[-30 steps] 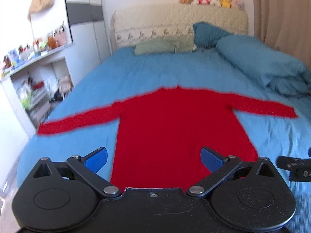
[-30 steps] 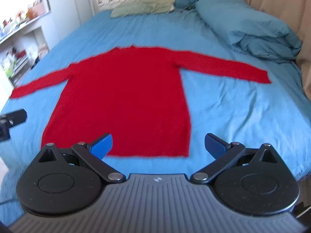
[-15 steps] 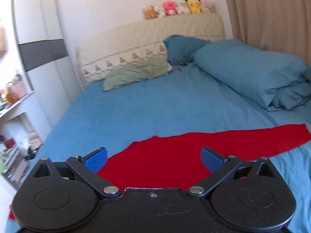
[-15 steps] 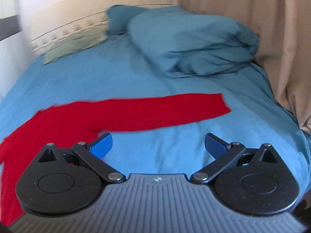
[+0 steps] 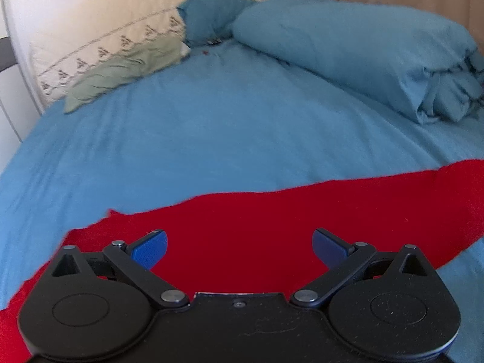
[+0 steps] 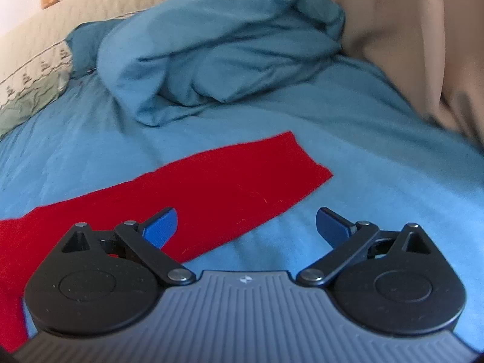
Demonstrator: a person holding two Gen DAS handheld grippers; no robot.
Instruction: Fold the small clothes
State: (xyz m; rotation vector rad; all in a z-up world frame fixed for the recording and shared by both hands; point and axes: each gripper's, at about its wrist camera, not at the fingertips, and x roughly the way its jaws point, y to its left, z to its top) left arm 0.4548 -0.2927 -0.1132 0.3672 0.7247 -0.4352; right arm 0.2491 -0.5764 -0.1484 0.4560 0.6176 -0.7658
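Note:
A red long-sleeved top point(image 5: 272, 224) lies flat on the blue bed sheet point(image 5: 211, 127). In the left wrist view my left gripper point(image 5: 239, 245) is open and empty, low over the top's upper edge near the neck and shoulder. In the right wrist view the top's right sleeve point(image 6: 217, 187) stretches out to its cuff end. My right gripper point(image 6: 245, 227) is open and empty, close above the sleeve's lower edge, its left fingertip over the red cloth and its right fingertip over bare sheet.
A folded blue duvet point(image 6: 217, 51) lies at the far right of the bed, also in the left wrist view point(image 5: 363, 48). A green pillow point(image 5: 127, 69) and a padded headboard point(image 5: 121, 21) are at the head. A beige curtain point(image 6: 423, 45) hangs on the right.
Both grippers have moved forward and down from a high view of the whole top. The left is now close over the shoulder area, the right close over the right sleeve. Both stay open.

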